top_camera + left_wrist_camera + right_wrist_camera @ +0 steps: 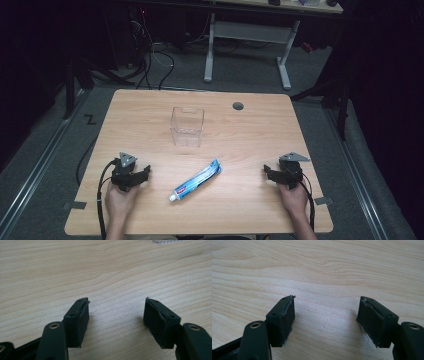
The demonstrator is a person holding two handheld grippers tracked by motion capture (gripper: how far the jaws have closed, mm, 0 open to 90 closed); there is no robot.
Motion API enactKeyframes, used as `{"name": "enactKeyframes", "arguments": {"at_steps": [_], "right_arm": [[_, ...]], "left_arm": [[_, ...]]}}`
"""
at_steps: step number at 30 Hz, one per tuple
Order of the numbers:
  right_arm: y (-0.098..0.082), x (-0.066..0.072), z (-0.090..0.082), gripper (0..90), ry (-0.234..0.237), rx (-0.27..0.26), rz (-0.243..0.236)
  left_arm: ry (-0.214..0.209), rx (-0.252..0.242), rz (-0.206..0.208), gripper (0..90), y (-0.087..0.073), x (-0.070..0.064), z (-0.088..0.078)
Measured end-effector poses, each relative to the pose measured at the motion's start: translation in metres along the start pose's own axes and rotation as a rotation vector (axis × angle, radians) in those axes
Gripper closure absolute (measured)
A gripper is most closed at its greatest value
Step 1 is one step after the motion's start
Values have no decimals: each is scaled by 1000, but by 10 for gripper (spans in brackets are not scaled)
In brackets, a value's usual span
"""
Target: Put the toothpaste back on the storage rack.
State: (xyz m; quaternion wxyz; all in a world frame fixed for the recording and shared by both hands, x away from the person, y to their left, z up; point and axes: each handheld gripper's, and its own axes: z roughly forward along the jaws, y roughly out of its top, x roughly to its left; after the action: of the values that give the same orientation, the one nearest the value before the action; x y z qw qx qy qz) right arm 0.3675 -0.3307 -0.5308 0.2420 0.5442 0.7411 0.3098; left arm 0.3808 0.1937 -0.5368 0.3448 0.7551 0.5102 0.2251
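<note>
Toothpaste tube lies untouched on the desk; both my left hand-held gripper and right hand-held gripper gape wide, so grasping comes next.

1. Tube: a blue-and-white toothpaste tube with a white cap, lying flat on the table near its front edge, slanted, cap end toward the person and flat crimped end pointing up-right.
2. Box: a clear, open-topped plastic container standing upright mid-table, apart from the tube.
</note>
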Motion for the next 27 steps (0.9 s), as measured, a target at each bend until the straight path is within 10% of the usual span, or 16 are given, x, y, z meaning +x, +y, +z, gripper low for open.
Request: {"name": "enactKeyframes", "arguments": {"at_steps": [27], "right_arm": [[0, 0, 0, 300, -1, 1, 1]], "left_arm": [[-20, 10, 13, 290, 1, 0, 2]]}}
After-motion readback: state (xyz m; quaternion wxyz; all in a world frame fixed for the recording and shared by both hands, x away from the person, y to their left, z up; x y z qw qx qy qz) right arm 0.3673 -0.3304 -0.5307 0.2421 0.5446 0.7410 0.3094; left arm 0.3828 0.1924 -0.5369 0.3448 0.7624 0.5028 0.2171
